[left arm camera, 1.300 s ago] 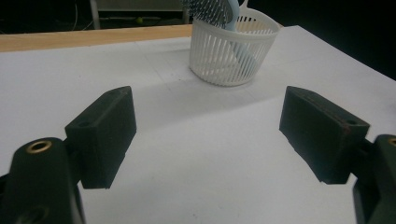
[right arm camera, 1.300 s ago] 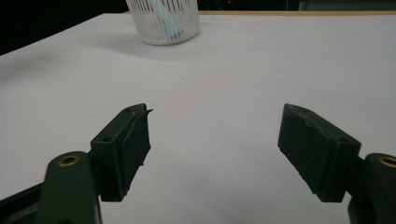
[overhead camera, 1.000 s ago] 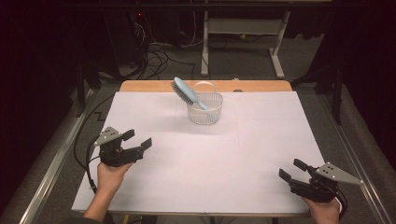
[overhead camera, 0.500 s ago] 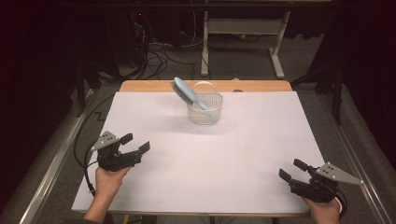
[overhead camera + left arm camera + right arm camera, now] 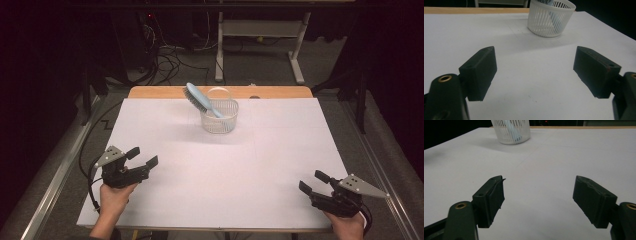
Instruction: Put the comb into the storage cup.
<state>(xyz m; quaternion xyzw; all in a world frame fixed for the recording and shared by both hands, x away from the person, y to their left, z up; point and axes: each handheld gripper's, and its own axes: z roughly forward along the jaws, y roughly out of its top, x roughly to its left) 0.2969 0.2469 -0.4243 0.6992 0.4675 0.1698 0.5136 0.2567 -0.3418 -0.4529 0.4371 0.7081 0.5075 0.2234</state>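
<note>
Nearest, the left gripper (image 5: 141,156) and the right gripper (image 5: 312,182) sit at the near corners of the white table (image 5: 240,170), both with jaws spread wide and nothing between them. Farther off, well apart from both, a white basket (image 5: 219,116) holds a tilted blue hairbrush (image 5: 199,98).

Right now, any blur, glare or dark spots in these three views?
High view: table evenly lit, surroundings nearly black, no glare. Left gripper view: basket sharp, near jaws soft, basket's shadow falls toward the camera. Right gripper view: basket cropped at the top, corners dim.
</note>
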